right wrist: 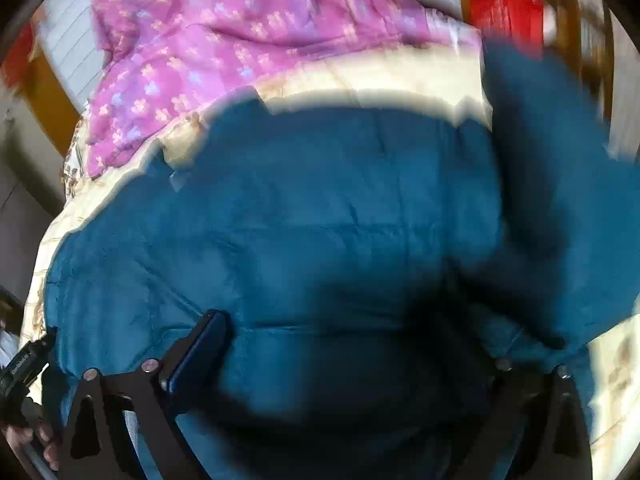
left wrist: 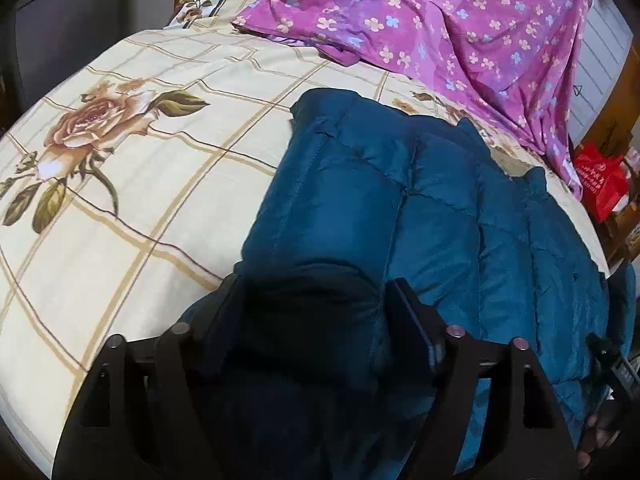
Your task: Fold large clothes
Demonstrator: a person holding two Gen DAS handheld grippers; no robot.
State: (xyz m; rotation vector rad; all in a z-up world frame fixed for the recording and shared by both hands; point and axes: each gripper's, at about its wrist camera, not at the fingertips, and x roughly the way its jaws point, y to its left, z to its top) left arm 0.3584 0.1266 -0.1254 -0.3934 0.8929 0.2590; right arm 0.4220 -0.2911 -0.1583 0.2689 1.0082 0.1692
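A teal quilted puffer jacket lies on the bed, stretching away toward the right edge. My left gripper has its fingers wide apart around a thick fold of the jacket's near end, with a dark lining between them. In the right wrist view the jacket fills the middle. My right gripper sits low over it; one finger shows at the left, the other is buried under raised teal fabric at the right. That view is blurred.
The bed carries a cream checked sheet with a rose print. A purple flowered quilt is bunched at the far side; it also shows in the right wrist view. A red bag sits past the bed's right edge.
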